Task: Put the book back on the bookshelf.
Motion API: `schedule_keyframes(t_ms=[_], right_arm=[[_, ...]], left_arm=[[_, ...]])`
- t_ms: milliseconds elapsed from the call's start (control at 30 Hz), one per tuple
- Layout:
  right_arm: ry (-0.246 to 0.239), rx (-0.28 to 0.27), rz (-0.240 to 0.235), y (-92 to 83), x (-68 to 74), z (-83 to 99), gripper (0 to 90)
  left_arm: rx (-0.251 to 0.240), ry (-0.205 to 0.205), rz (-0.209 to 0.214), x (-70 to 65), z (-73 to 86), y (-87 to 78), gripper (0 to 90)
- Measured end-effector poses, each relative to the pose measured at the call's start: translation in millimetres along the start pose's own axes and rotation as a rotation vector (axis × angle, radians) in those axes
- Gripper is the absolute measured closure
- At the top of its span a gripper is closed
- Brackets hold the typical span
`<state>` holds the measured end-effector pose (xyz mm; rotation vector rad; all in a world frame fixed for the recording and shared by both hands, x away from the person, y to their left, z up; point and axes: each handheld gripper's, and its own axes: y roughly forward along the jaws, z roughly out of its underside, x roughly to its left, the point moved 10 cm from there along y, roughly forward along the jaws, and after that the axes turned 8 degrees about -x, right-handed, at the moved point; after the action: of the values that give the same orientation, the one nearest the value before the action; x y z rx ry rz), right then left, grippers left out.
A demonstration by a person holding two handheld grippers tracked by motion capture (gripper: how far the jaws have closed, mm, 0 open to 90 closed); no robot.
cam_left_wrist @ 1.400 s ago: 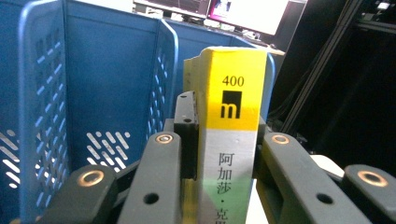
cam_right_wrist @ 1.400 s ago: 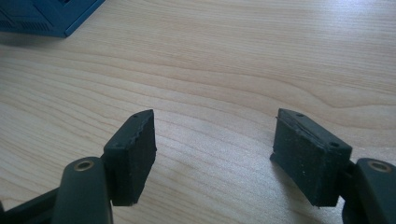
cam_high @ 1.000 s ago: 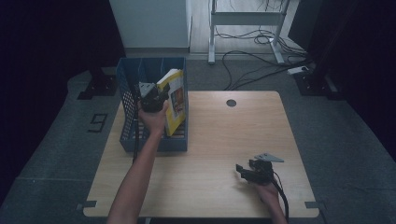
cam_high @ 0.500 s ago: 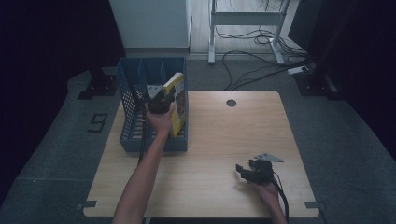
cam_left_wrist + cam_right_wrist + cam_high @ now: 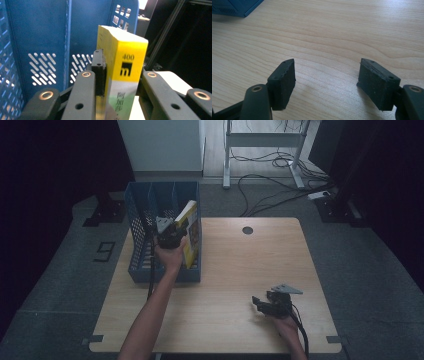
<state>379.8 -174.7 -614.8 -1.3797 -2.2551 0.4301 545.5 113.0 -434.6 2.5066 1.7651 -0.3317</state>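
Two grippers at work over a wooden table (image 5: 225, 320), seen from above. Left gripper (image 5: 175, 229) reaching into a blue rack (image 5: 145, 265), jaws narrowed onto a yellow book (image 5: 189, 232), pads pressed against its sides. Held spine-up and tilted in the rack's rightmost slot, top corner poking above the rack's rim. Compared with a second ago, barely shifted, a shade lower in that slot, with the squeeze on it possibly just beginning to ease. Likely meaning: nearly filed, bottom edge close to the rack's floor, release probably next, though whether it rests on that floor is hidden. Right gripper (image 5: 257, 304) lying idle on bare wood well to the right of the rack and nearer the person, jaws spread wide, nothing between them.
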Motion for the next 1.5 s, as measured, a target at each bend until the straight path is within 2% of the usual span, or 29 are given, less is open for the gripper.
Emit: schedule_keyframes(t_ms=[233, 433, 567, 733, 967, 1133, 1300, 1500], right_arm=[[-0.001, 0.0, 0.001, 0.0, 0.1, 0.0, 28.9], [-0.008, 0.004, 0.006, 0.2, 0.5, 0.3, 28.9], [-0.008, 0.003, 0.007, 0.2, 0.5, 0.2, 28.9], [-0.007, 0.003, 0.006, 0.2, 0.4, 0.2, 28.9], [-0.009, 0.002, 0.005, 0.3, 0.3, 0.2, 28.8], [-0.008, 0.002, 0.005, 0.3, 0.4, 0.1, 28.7], [-0.008, 0.002, 0.005, 0.4, 0.4, 0.1, 28.7], [-0.006, 0.003, 0.004, 0.2, 0.2, 0.1, 28.7]], left_arm=[[0.019, 0.008, 0.015, -4.7, 9.1, -22.7, 72.5], [0.032, 0.028, 0.027, -7.9, 15.3, -34.0, 72.1], [0.035, 0.024, 0.041, -9.8, 16.9, -37.9, 71.3], [0.047, 0.021, 0.047, -13.9, 17.0, -36.5, 67.9], [0.085, 0.035, 0.025, -15.4, 15.4, -27.7, 65.6], [0.106, 0.052, 0.012, -13.2, 15.6, -23.3, 68.9], [0.112, 0.104, -0.013, -10.7, 14.7, -21.9, 74.0], [0.1, 0.091, -0.025, -0.7, 10.4, -19.4, 75.6]])
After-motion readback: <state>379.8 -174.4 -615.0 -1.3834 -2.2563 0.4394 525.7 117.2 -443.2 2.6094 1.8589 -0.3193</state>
